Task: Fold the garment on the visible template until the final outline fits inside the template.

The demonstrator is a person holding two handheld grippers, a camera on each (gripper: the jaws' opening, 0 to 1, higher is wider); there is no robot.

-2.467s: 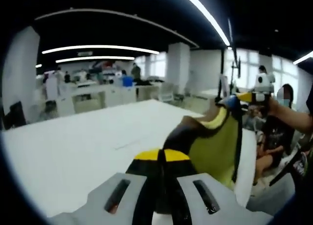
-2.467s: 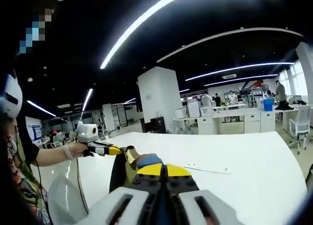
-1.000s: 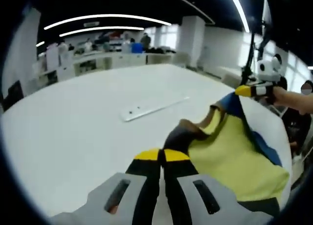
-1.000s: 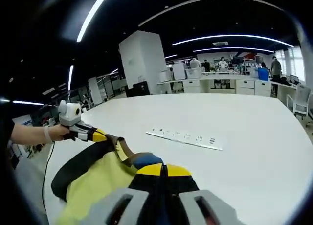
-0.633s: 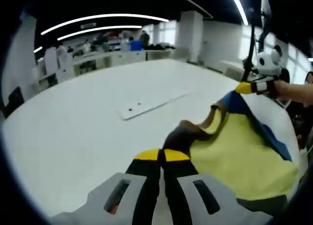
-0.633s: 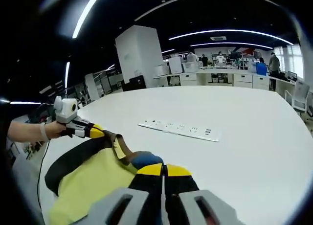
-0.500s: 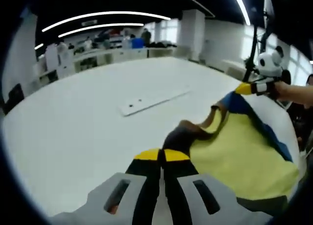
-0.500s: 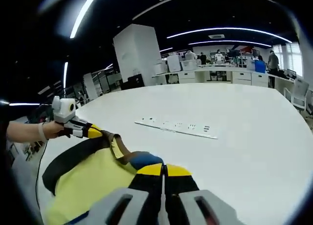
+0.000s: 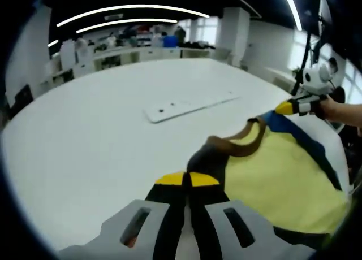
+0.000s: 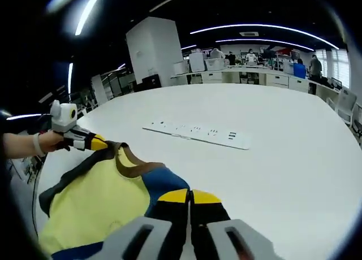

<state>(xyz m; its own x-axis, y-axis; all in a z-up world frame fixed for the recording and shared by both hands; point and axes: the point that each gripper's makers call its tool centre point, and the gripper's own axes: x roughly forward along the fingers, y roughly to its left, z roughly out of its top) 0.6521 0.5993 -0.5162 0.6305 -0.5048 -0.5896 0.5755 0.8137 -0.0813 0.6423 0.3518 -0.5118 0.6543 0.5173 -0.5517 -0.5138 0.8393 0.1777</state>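
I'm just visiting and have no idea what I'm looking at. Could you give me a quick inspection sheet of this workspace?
Surface: large white table, mostly bare.
Job's things: yellow garment with blue and dark trim, held spread low over the table; no folding template seen.
Clutter: white power strip lying flat beyond the garment.
Grippers: left gripper and right gripper, each shut on a top corner of the garment.
Cables: nothing seen.
Surroundings: open office with desks, a white pillar, ceiling light strips and distant people.
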